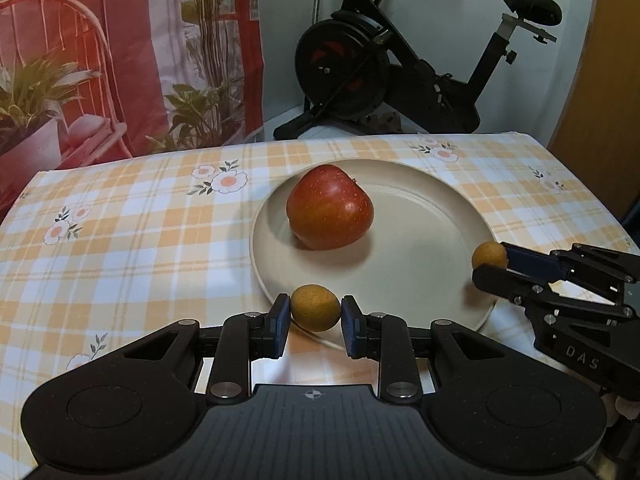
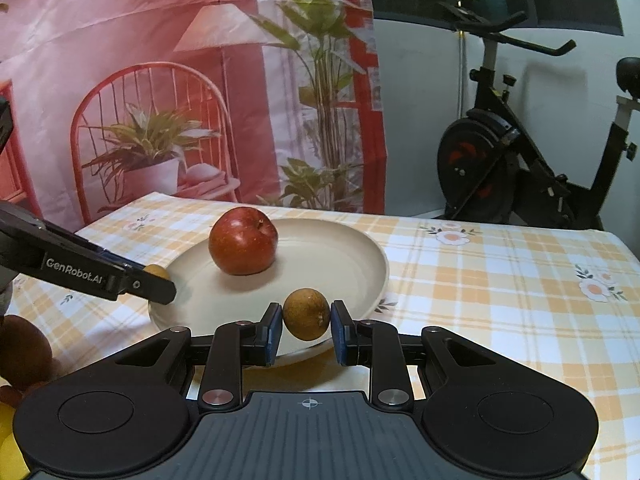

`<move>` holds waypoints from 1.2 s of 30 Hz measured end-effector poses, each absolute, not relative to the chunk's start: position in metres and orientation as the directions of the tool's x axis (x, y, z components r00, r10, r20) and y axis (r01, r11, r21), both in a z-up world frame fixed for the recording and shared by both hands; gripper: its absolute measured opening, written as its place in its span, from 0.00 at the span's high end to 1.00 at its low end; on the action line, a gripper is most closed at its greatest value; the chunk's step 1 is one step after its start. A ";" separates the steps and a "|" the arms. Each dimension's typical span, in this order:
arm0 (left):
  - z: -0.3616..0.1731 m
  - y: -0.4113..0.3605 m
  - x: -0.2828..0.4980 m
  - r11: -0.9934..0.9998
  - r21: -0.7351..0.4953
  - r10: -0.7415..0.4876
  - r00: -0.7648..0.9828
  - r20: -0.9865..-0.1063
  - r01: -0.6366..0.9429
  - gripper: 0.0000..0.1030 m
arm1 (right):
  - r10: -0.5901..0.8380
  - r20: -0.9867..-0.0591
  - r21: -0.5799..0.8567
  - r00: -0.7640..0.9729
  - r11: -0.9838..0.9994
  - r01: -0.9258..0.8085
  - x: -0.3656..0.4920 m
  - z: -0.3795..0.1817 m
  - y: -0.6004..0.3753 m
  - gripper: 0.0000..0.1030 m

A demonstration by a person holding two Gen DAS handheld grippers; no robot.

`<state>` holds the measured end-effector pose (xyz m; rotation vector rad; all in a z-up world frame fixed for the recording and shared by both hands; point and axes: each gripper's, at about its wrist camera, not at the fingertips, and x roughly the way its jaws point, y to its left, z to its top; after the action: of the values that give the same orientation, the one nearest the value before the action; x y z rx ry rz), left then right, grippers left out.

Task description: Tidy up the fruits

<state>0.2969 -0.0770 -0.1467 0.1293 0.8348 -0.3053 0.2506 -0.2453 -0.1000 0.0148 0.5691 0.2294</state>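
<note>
A red apple (image 1: 330,207) lies on the beige plate (image 1: 420,248) in the middle of the table. My left gripper (image 1: 315,318) is shut on a small round brown fruit (image 1: 316,307) over the plate's near rim. My right gripper (image 2: 306,326) is shut on a second small brown fruit (image 2: 307,314) above the plate's near edge (image 2: 376,280). In the left wrist view the right gripper (image 1: 486,262) comes in from the right with its fruit (image 1: 489,255) at the plate's rim. In the right wrist view the left gripper (image 2: 160,282) reaches in from the left, its fruit (image 2: 157,271) partly hidden.
An orange-and-white checked cloth with flowers (image 1: 120,240) covers the table. A dark brown round fruit (image 2: 24,350) lies at the lower left of the right wrist view. An exercise bike (image 1: 400,68) and a printed backdrop (image 1: 120,52) stand behind the table.
</note>
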 end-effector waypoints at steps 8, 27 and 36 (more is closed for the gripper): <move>-0.146 -0.081 0.298 0.946 0.004 -0.214 0.634 -0.743 0.324 0.72 | 0.220 -0.532 0.077 0.817 0.974 -0.213 0.250 -0.100 -0.245 0.77; -0.147 -0.084 0.298 0.942 0.006 -0.218 0.629 -0.746 0.334 0.72 | 0.217 -0.529 0.074 0.820 0.975 -0.211 0.246 -0.101 -0.245 0.76; -0.147 -0.085 0.297 0.939 0.008 -0.223 0.626 -0.748 0.344 0.72 | 0.214 -0.529 0.072 0.821 0.976 -0.208 0.245 -0.101 -0.246 0.76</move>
<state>0.2975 -0.0853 -0.1474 0.1559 0.8342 -0.3264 0.2448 -0.2462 -0.1009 0.0114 0.5640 0.2244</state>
